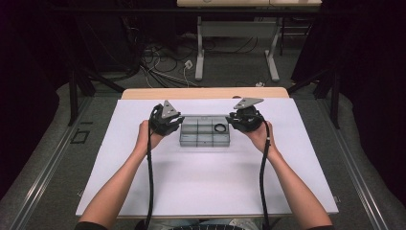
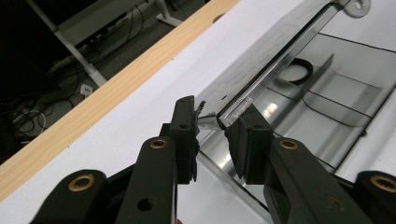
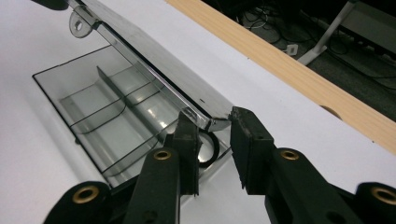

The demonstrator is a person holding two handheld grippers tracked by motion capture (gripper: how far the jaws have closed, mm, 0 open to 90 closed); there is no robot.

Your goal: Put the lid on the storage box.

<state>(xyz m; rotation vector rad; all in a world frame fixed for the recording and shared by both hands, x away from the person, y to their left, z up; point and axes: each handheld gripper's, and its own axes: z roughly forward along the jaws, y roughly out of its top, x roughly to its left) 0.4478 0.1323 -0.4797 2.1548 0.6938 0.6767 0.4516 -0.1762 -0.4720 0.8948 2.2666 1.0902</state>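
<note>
Swinging the lid (image 2: 261, 60) of the clear compartment box (image 1: 205, 132), by the look of it, with one claw at each end.

To do it well:
- Move both ends together, at the same pace, so the thin plastic does not twist along its hinge line
- Keep the pinch light, just enough to carry the lid's corners; too hard a squeeze probably bows or cracks the rim
- Follow the arc of the hinge rather than pulling straight up, or else the whole box likely lifts or slides on the white table (image 1: 201, 182)
- Mind the black ring (image 1: 219, 128) lying in the far right compartment; no jolts, so as not to bounce it out

Box lying mid-table, long side across, lid tilted up at an angle over the open compartments, hanging tab (image 3: 77, 23) at its edge.

Left gripper (image 1: 180, 120) at the box's left end, seemingly pinching the near corner of the lid between its pads (image 2: 187, 126). Right gripper (image 1: 230, 120) mirrored at the right end, likewise clamped on the lid's corner (image 3: 219, 122), with the ring just beneath.

Both hands low and level, wrists turned inward, grippers pointing at each other across the box, forearms reaching forward in a shallow V, cables trailing back toward the body
</note>
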